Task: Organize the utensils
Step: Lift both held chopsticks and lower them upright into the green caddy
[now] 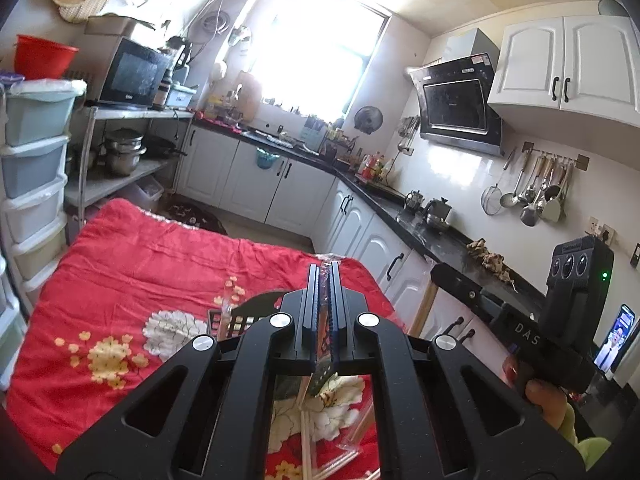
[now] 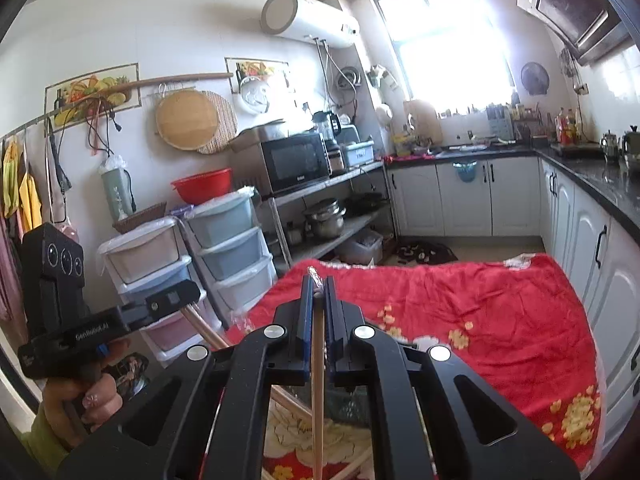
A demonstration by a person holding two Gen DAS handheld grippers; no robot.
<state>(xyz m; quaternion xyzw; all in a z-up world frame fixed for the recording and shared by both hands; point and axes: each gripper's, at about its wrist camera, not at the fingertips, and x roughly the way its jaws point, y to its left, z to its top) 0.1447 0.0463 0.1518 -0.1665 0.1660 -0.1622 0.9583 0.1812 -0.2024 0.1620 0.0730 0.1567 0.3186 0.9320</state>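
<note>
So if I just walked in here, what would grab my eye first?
Probably the bright red floral cloth spread over the table in the middle of the kitchen. Next, the two black handheld grippers: the right gripper is clamped on a thin wooden chopstick, and the left gripper pinches a clear plastic wrapper. Behind them, the sunlit window glares over the dark countertop.
</note>
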